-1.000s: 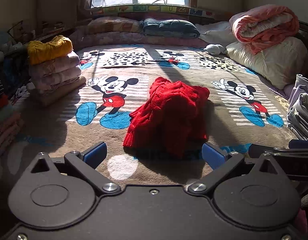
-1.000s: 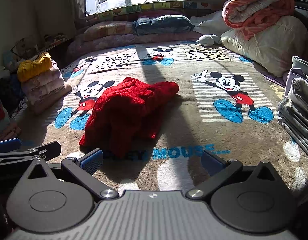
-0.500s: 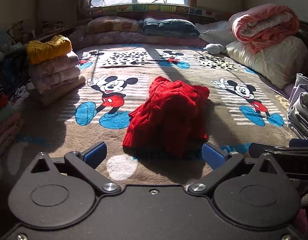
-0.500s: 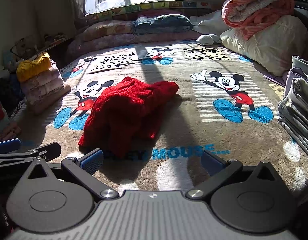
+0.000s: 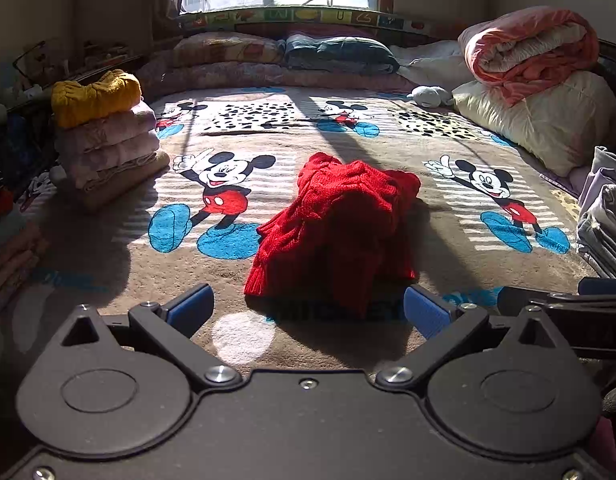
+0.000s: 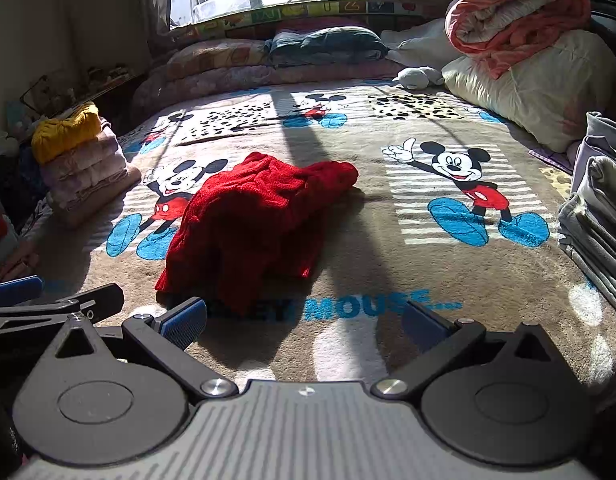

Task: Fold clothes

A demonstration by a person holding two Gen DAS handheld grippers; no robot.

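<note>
Left wrist view: red sweater (image 5: pixel 336 228) heaped mid-blanket (image 5: pixel 448 216), ahead of left gripper (image 5: pixel 308 310) and right gripper (image 6: pixel 303 322), both spread wide, empty. Likely snag: pinching 2 bunched layers, dragging whole heap.

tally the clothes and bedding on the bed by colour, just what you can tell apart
red: 1, crumpled red sweater
yellow: 1, yellow knit on top of the left stack
pink: 2 folded pink layers under it, as far as I can tell
orange-pink: 1 rolled quilt
cream: 1 cream duvet
total: 6
</note>
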